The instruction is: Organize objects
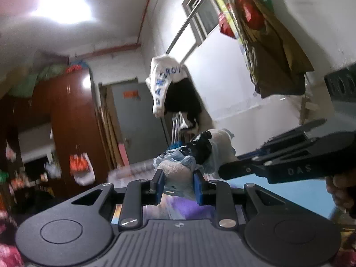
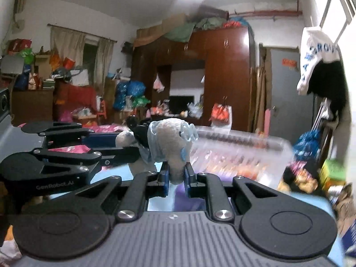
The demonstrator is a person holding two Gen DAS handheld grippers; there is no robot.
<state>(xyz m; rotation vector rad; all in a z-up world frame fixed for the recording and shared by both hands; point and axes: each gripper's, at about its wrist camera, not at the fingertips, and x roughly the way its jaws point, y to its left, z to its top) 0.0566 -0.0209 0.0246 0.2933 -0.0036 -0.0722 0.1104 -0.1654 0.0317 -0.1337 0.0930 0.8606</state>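
A beige plush toy [image 2: 170, 142] in pale blue clothing with blue glasses is held up in the air by both grippers. My right gripper [image 2: 176, 175] is shut on its lower limb. My left gripper [image 1: 178, 183] is shut on another beige part of the same plush toy [image 1: 175, 171]. In the left wrist view the right gripper's body [image 1: 289, 160] reaches in from the right. In the right wrist view the left gripper's body [image 2: 66, 153] reaches in from the left. A black part of the toy [image 2: 141, 133] sits between them.
A clear plastic storage box [image 2: 240, 153] with colourful contents lies behind the toy. A light blue surface [image 1: 289, 191] lies below. A brown wardrobe [image 2: 222, 73], a grey door [image 1: 138, 120] and hanging clothes [image 1: 164, 82] stand beyond. Clutter fills the room's far side.
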